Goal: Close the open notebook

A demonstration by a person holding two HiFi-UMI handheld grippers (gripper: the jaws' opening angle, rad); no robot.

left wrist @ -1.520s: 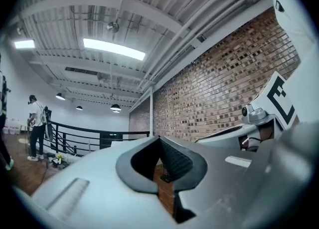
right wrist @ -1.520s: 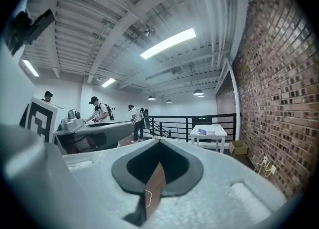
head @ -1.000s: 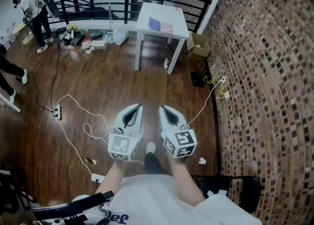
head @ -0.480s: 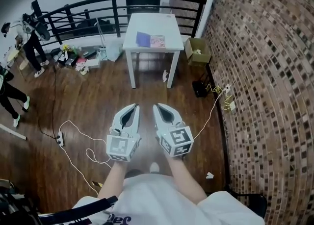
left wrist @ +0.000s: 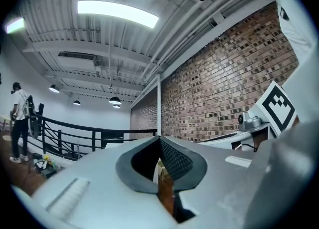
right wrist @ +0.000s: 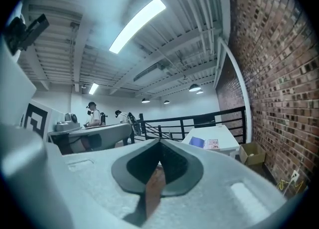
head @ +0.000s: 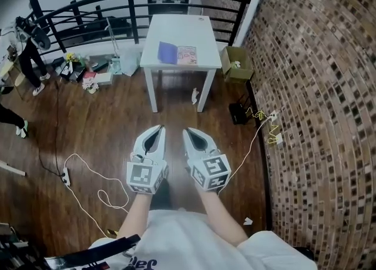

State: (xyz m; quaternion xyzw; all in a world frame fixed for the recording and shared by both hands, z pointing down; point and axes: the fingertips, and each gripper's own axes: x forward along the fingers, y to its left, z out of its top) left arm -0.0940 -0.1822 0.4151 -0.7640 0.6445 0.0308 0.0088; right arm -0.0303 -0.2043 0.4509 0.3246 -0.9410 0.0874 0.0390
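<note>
The open notebook lies flat on a white table ahead of me, a blue leaf on its left and a pinkish printed page on its right. The right gripper view shows the notebook small, on the table's near part. My left gripper and right gripper are held side by side over the wooden floor, well short of the table. Both are shut with nothing between the jaws. In the left gripper view the left gripper hides the table; the right gripper points at it.
A brick wall runs along the right. A cardboard box and a black device with yellow cable sit right of the table. Black railing stands behind it. White cables and clutter lie left; a person stands far left.
The table and notebook have grown larger and come nearer in the head view as I walked toward them. Both grippers stayed shut, side by side.
</note>
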